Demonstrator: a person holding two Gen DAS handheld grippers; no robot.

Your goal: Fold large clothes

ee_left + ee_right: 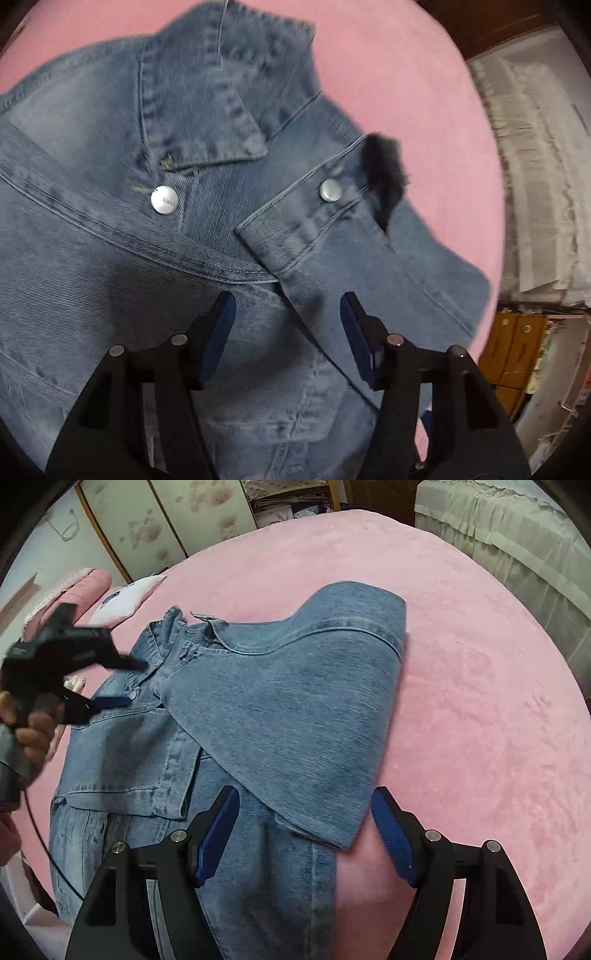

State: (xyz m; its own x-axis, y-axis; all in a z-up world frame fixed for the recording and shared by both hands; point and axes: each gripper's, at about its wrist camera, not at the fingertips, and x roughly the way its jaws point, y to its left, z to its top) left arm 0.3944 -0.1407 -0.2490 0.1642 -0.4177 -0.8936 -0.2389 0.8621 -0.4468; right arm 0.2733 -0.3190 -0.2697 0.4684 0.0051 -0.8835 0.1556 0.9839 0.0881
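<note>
A blue denim jacket (258, 709) lies on a pink bed cover (461, 664), with one side and sleeve folded across its front. In the left wrist view the jacket (110, 277) fills the frame, collar (207, 110) at the top, a sleeve cuff (314, 218) with a metal button folded over the chest. My left gripper (288, 317) is open and empty just above the chest; it also shows in the right wrist view (122, 679) above the collar. My right gripper (304, 819) is open and empty over the folded sleeve's lower edge.
The pink bed cover (424, 92) runs around the jacket. A white pillow (125, 598) and a pink one (81, 587) lie at the far left. A beige draped cover (517, 539) stands beyond the bed's right edge. Yellow boxes (513, 354) stand off the bed.
</note>
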